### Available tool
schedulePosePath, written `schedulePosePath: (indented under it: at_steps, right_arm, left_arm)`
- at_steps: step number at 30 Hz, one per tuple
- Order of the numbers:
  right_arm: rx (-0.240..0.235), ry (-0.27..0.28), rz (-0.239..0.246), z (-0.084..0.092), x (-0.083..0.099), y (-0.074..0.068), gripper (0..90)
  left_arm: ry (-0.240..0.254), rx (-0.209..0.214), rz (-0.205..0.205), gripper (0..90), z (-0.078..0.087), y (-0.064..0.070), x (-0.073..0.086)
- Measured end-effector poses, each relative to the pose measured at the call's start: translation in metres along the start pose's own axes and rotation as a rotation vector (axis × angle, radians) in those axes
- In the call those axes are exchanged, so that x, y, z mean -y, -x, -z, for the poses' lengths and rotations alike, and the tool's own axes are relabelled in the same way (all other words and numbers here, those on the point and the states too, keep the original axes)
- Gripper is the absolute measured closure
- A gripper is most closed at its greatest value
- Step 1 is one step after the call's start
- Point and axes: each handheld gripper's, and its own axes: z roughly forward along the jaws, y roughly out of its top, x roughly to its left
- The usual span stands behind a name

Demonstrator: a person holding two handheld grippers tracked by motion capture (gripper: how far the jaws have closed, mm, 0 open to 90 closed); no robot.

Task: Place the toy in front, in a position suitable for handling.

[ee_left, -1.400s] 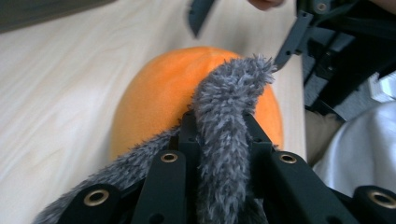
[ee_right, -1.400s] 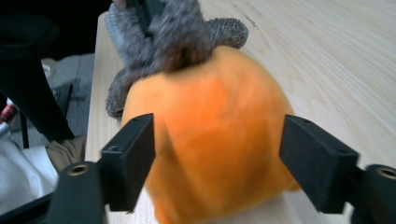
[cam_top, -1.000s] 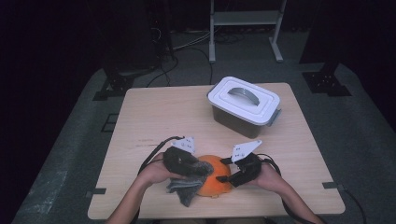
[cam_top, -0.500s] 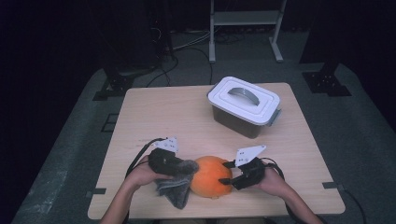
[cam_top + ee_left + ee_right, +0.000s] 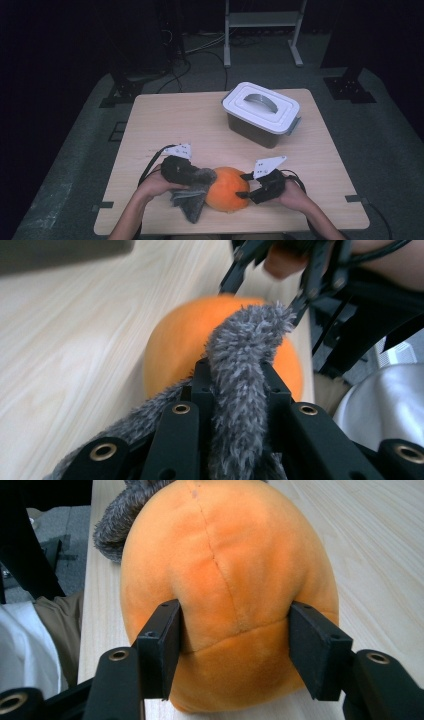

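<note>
The orange plush ball [image 5: 227,189] sits near the front edge of the wooden surface [image 5: 200,125], with the grey fuzzy cloth [image 5: 192,200] draped against its left side. The left claw [image 5: 235,385] is pressed together on a fold of that cloth, which it holds up against the ball. The right claw [image 5: 235,630] pinches the ball from the other side, its pads sinking into the soft plush; its jaws have just been closing on it. The main risk, as I judge it, is that the squashy ball squirts out of the right claw's hold if the left one rubs or pulls hard, and it could roll off the near edge. The cloth could also slip free, since only a narrow fold is gripped. The lidded container [image 5: 261,114] stands well apart and seems out of harm's way.
</note>
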Motion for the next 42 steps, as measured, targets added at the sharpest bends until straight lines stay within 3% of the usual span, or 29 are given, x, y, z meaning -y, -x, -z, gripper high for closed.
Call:
schedulePosePath:
  at_steps: [3, 6, 11, 16, 22, 28, 32, 36, 39, 42]
  right_arm:
    - [-0.002, 0.003, -0.003, 0.002, 0.003, 0.0, 40.5]
    - [-0.008, 0.002, 0.004, 0.002, 0.003, -0.001, 40.5]
    - [-0.012, -0.011, 0.023, 0.0, 0.0, -0.004, 41.1]
    - [-0.01, -0.015, 0.03, 0.001, 0.0, -0.006, 41.1]
    - [-0.009, -0.029, 0.035, 0.002, -0.001, -0.006, 41.1]
    - [-0.004, -0.033, 0.059, 0.001, -0.005, -0.011, 41.3]
    - [0.0, -0.041, 0.08, 0.0, -0.007, -0.015, 41.3]
    - [-0.023, -0.03, 0.079, 0.002, -0.008, -0.012, 34.6]
    - [-0.05, 0.008, 0.019, 0.005, -0.013, -0.004, 26.6]
    - [-0.037, 0.028, -0.014, 0.008, -0.016, 0.007, 21.3]
  left_arm:
    - [0.002, 0.011, -0.01, 74.7, -0.003, 0.004, -0.003]
    - [-0.039, -0.005, -0.01, 74.8, -0.008, 0.003, 0.002]
    - [-0.016, -0.014, 0.055, 74.2, -0.003, -0.005, 0.02]
    - [-0.026, -0.029, 0.075, 74.3, -0.001, -0.008, 0.029]
    - [-0.01, -0.024, 0.046, 74.3, -0.001, -0.003, 0.019]
    - [0.019, 0.012, -0.009, 74.3, -0.004, 0.005, -0.004]
    - [-0.042, -0.002, -0.04, 74.4, -0.013, 0.008, -0.008]
    - [-0.085, 0.0, -0.031, 74.8, -0.017, 0.01, -0.002]
    - [-0.081, 0.008, -0.03, 74.9, -0.017, 0.01, 0.001]
    - [-0.083, 0.021, -0.037, 74.9, -0.017, 0.012, 0.002]
